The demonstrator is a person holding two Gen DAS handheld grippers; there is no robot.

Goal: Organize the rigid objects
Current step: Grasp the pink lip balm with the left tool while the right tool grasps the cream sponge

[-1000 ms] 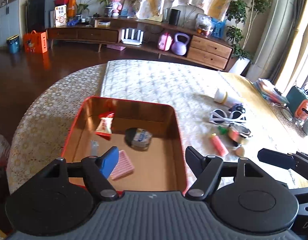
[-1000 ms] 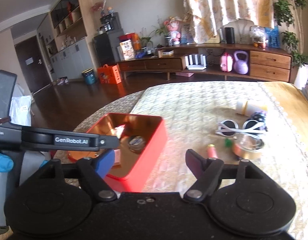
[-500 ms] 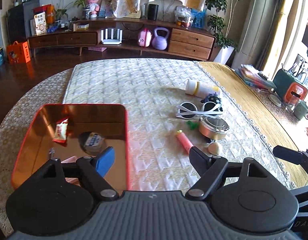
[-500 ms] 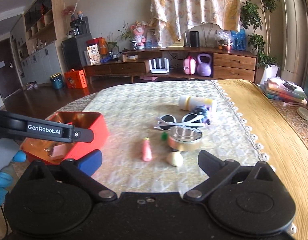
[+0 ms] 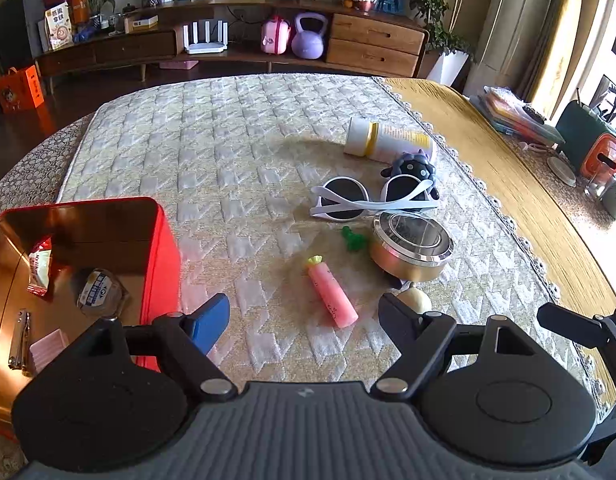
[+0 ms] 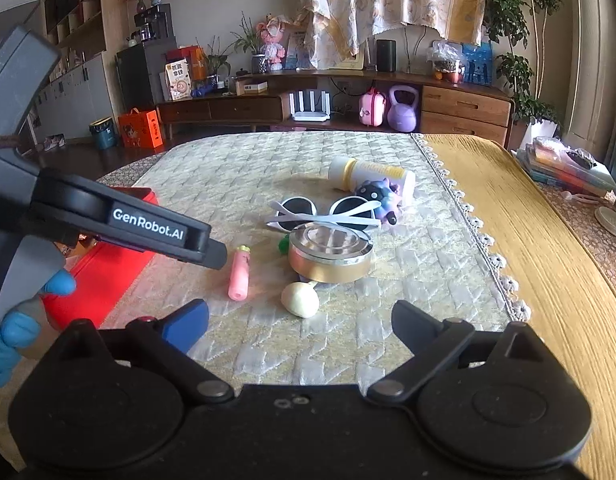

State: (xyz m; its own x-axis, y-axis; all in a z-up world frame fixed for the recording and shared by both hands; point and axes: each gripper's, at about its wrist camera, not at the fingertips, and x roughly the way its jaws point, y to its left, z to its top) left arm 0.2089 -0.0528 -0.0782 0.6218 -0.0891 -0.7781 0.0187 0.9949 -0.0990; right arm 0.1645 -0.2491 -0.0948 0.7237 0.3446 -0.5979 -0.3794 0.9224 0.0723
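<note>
Quilted table cover (image 5: 235,152) fills most of both views – its lace-trimmed right edge (image 5: 504,216) runs diagonally, with bare yellow-wood tabletop (image 6: 548,240) beyond it. Widest open room is the far and middle-left of the cover, bare from the clutter back to the far edge. A narrower bare strip lies between the red tin box (image 5: 159,256) and the pink tube (image 5: 332,296).

Red tin box sits at the cover's left edge and already holds a red snack packet (image 5: 39,264), a foil-lidded cup (image 5: 97,292), a nail clipper (image 5: 19,340) and a pink comb-like piece (image 5: 47,350).

The loose items cluster right of centre: a white bottle with yellow band (image 5: 384,142) lying on its side, white sunglasses (image 5: 368,200), a round gold tin (image 5: 410,246), a dark spotted toy (image 5: 412,166) just beside the bottle, the pink tube, a cream egg-shaped piece (image 6: 300,299) near the tin, and a small green piece (image 5: 354,240) between tin and sunglasses.

Left gripper (image 5: 303,318) is spread wide with nothing between its fingers, over the cover near the pink tube. Right gripper (image 6: 299,324) – jaws closing slightly but wide apart and empty, the egg piece just ahead.

Writing: "GenRobot.AI" on the left gripper's arm (image 6: 147,226) in the right wrist view, held by a blue-gloved hand (image 6: 11,332). Print on the bottle is too small to read.
</note>
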